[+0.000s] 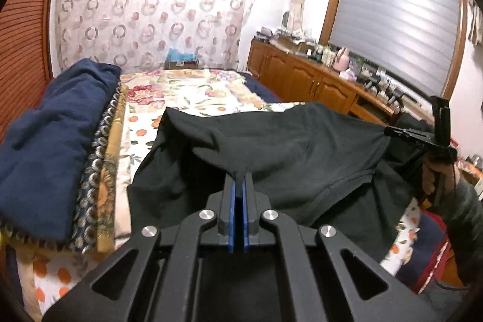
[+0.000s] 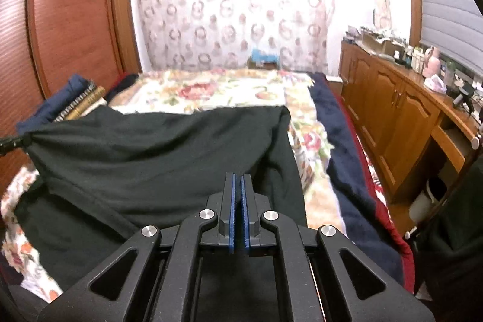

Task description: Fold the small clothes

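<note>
A black garment (image 1: 286, 147) hangs stretched above the flowered bed, held at two edges. My left gripper (image 1: 240, 175) is shut on a bunched edge of it. My right gripper (image 2: 238, 177) is shut on the opposite edge of the garment (image 2: 151, 159). The right gripper also shows in the left wrist view (image 1: 389, 130), pinching the cloth's far corner. The left gripper's tip shows at the left edge of the right wrist view (image 2: 25, 139), where the cloth is pulled to a point. The lower part of the garment sags onto the bed.
A flowered bedspread (image 1: 193, 92) covers the bed. A stack of folded navy and patterned blankets (image 1: 54, 147) lies at the left. A wooden cabinet (image 2: 389, 107) with clutter on top runs along the right, under a window blind. A wooden wardrobe (image 2: 75, 14) stands at left.
</note>
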Action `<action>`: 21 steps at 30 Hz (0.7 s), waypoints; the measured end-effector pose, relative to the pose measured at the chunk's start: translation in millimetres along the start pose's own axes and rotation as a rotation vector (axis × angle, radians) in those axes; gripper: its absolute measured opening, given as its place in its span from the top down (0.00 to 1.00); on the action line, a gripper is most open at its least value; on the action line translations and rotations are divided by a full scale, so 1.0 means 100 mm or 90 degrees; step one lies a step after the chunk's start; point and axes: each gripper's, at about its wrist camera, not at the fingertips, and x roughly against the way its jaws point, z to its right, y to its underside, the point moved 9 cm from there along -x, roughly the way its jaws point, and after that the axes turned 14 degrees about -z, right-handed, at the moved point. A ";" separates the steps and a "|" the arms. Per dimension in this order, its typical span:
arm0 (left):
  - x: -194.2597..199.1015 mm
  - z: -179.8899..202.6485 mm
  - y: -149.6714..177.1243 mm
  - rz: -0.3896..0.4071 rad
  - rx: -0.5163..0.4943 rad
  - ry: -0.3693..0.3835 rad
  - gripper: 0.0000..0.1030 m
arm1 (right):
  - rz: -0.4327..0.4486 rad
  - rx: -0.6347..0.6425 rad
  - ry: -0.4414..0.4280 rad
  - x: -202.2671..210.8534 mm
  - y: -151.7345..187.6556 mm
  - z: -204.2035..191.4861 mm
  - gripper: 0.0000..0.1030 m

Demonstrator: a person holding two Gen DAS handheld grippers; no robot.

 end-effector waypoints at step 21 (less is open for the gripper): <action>0.04 0.07 0.96 -0.078 0.049 -0.040 0.99 | -0.067 0.013 -0.009 0.44 0.84 -0.22 0.99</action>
